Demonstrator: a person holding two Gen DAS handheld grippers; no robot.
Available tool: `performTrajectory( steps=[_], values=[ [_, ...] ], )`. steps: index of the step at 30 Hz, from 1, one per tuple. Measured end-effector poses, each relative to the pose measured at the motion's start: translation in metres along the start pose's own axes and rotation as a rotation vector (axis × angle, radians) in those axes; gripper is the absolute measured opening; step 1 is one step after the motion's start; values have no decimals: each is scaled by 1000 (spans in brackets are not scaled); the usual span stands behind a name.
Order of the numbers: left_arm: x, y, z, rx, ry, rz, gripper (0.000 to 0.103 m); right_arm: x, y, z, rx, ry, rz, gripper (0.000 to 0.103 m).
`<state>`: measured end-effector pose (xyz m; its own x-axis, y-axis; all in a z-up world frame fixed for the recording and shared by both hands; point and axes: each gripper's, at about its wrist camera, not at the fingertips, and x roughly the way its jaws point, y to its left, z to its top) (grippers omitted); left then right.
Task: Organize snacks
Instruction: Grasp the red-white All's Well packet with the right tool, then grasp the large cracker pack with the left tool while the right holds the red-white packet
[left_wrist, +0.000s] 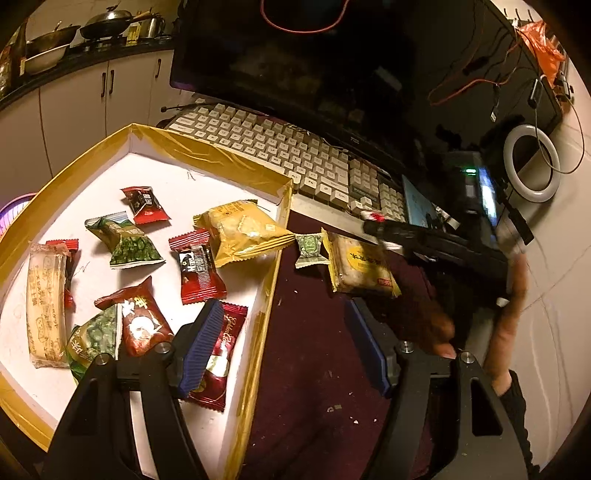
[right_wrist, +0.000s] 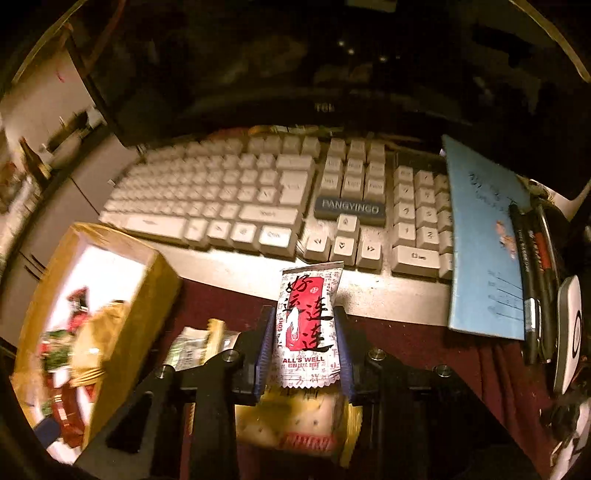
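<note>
Left wrist: we see crinkly foil snacks (left_wrist: 201, 271) in a white tray (left_wrist: 207, 157) with taped yellow rim, at nine o'clock. Our left gripper (left_wrist: 286, 345) gapes wide, ribbed blue pads empty.

Right wrist: our right gripper (right_wrist: 304, 352) pinches a glossy white-red packet (right_wrist: 306, 325) upright, centre, keyboard (right_wrist: 258, 195) at twelve.

Desk was pretty cluttered. A white keyboard (right_wrist: 258, 199) with a PANGYINGO badge (right_wrist: 349, 209) sat under a dark monitor (left_wrist: 332, 62), on a gray desk edge with dark red cloth (left_wrist: 314, 350) in front of it. A light blue booklet (right_wrist: 484, 251) lay over the keyboard's right end, black pens (right_wrist: 532, 280) just beside it. A ring light (left_wrist: 532, 163) and red wires (left_wrist: 469, 81) hung off to the right. Woks (left_wrist: 107, 24) sat on a counter above white cabinets (left_wrist: 85, 107) in back.
</note>
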<state>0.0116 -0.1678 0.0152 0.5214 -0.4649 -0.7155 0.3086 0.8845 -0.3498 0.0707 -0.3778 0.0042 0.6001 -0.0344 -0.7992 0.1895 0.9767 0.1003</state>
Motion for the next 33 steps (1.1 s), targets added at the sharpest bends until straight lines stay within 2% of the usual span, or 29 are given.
performTrajectory(
  steps=[5, 9, 14, 19, 23, 28, 33],
  values=[
    [6, -14, -1, 39, 15, 15, 68, -37, -31, -18, 109, -49, 83, 31],
    [13, -29, -1, 90, 33, 32, 68, -63, -58, -54, 218, -89, 161, 31],
    [30, -53, 0, 170, 92, 25, 68, -78, -78, -93, 292, -120, 181, 31],
    [48, -73, 1, 253, 116, 65, 68, -72, -100, -113, 364, -77, 232, 31],
    [56, -82, 3, 302, 131, 73, 68, -72, -101, -117, 355, -113, 211, 31],
    [61, -97, 4, 464, 134, 89, 68, -72, -105, -124, 380, -147, 174, 31],
    [79, -100, 27, 493, 131, 51, 68, -79, -113, -127, 422, -206, 131, 31]
  ],
)
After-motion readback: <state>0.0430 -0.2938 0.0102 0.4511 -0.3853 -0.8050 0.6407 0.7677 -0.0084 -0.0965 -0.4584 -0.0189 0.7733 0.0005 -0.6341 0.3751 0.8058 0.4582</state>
